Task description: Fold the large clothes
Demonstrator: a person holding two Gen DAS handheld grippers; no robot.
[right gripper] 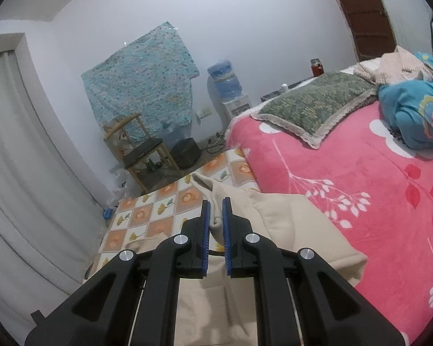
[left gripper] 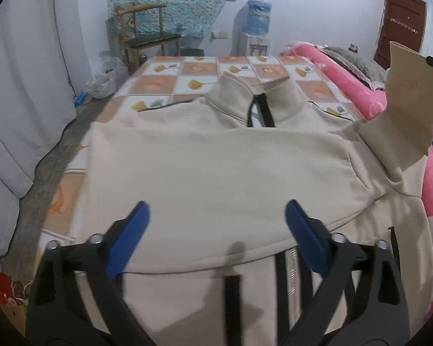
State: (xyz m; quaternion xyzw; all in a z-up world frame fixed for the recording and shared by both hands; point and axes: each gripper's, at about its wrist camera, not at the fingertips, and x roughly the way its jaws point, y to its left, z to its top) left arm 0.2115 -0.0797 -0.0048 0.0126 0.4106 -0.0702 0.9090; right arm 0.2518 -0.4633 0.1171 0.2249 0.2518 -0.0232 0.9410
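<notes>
A beige zip-up jacket [left gripper: 216, 167] lies spread on a chequered mat [left gripper: 164, 83], collar at the far end, with its left sleeve folded across the chest. My left gripper [left gripper: 216, 206] hovers over the lower front, its blue fingers wide open and nothing between them. At the right, the other sleeve [left gripper: 404, 101] is lifted off the mat. In the right wrist view my right gripper [right gripper: 215, 201] is shut on that sleeve's cuff [right gripper: 216, 222], and the cloth hangs down from the jaws toward the jacket body [right gripper: 288, 225].
A bed with a pink floral blanket [right gripper: 360, 187] runs along the mat's right side, with a pillow [right gripper: 317, 106] on it. A wooden chair [left gripper: 150, 40] and a water dispenser [left gripper: 257, 28] stand beyond the mat. White curtains [left gripper: 23, 86] hang on the left.
</notes>
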